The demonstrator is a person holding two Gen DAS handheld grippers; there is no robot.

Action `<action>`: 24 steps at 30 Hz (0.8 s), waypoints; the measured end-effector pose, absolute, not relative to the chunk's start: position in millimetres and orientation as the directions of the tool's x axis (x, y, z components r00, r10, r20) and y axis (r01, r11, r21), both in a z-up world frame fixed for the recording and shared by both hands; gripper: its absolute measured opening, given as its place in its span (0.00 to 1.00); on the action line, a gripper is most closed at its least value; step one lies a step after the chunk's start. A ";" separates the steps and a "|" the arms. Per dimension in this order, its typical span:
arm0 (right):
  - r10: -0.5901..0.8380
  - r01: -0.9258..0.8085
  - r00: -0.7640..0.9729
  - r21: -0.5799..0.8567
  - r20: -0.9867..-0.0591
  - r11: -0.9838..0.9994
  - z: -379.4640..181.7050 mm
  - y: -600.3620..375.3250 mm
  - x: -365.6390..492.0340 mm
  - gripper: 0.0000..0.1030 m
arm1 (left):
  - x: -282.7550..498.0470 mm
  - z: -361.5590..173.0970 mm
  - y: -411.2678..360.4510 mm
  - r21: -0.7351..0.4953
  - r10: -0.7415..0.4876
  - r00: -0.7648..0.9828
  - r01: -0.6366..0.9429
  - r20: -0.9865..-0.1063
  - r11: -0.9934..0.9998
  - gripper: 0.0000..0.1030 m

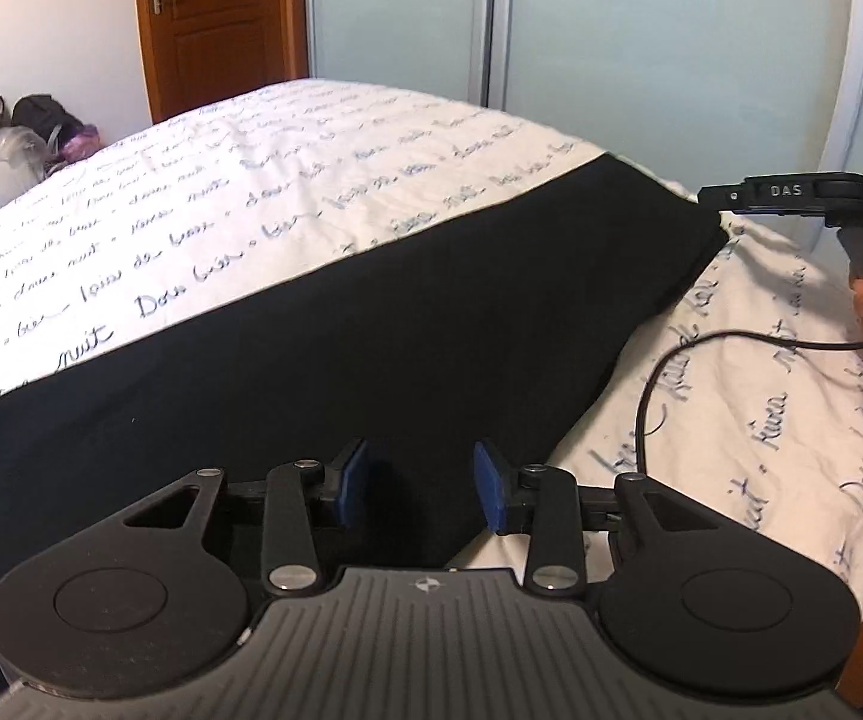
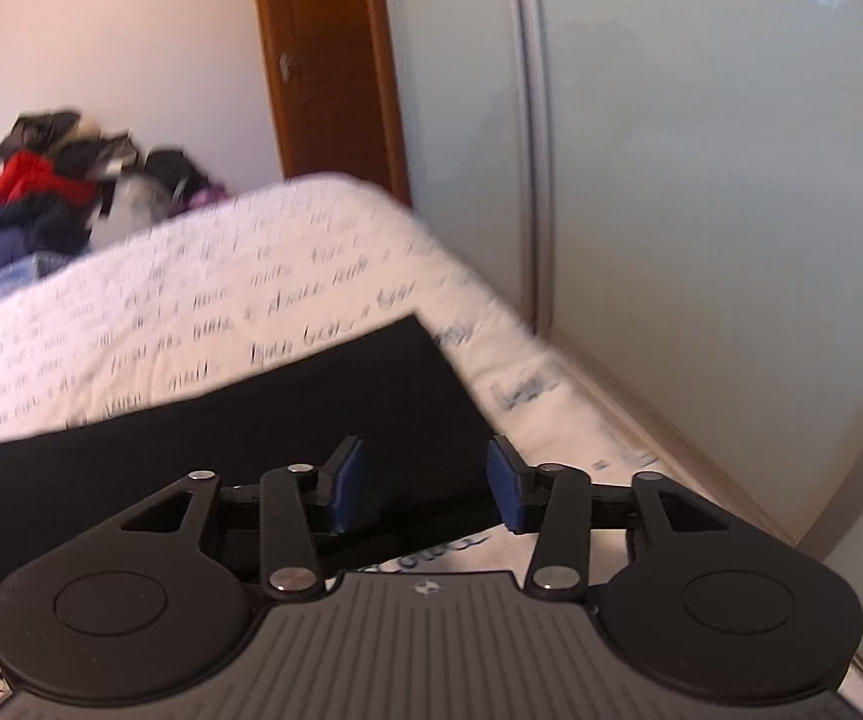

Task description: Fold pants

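Black pants (image 1: pixel 323 324) lie flat as a long band across a white bedspread with handwriting print (image 1: pixel 203 192). My left gripper (image 1: pixel 422 489) is open with blue pads, hovering over the near edge of the pants, holding nothing. The right gripper body (image 1: pixel 791 192) shows at the far right in the left wrist view, above the end of the pants. In the right wrist view, my right gripper (image 2: pixel 425 492) is open and empty above the pants (image 2: pixel 251 432), near their end corner (image 2: pixel 416 324).
A black cable (image 1: pixel 701 354) trails over the bedspread at the right. A wooden door (image 1: pixel 221 18) and frosted wardrobe panels (image 1: pixel 641 48) stand behind the bed. A clothes pile (image 2: pixel 53 186) sits at far left. The bed's right edge (image 2: pixel 581 408) is close to the wardrobe.
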State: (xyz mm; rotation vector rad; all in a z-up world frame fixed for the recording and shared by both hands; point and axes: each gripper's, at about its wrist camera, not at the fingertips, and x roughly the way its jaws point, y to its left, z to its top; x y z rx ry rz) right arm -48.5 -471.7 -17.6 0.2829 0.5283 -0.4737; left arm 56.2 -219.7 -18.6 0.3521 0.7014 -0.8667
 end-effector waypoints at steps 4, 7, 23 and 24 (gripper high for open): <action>-0.213 0.458 0.820 0.385 -0.532 0.801 -19.3 -492.2 -60.1 0.44 | 56.3 -17.4 -225.5 0.000 -0.584 0.449 0.793 -0.676 0.610 0.43; -0.168 0.482 0.833 0.541 -0.527 0.689 -33.6 -512.2 -65.4 0.44 | 56.0 -20.7 -228.0 0.001 -0.573 0.450 0.787 -0.685 0.617 0.43; 0.012 0.364 0.911 0.820 -0.411 0.441 -79.5 -526.0 -54.1 0.44 | 56.8 -25.7 -231.0 0.017 -0.556 0.467 0.776 -0.687 0.630 0.48; -0.001 0.363 0.915 0.821 -0.404 0.441 -80.3 -529.0 -50.1 0.44 | 56.6 -25.1 -231.2 0.018 -0.557 0.467 0.776 -0.687 0.630 0.48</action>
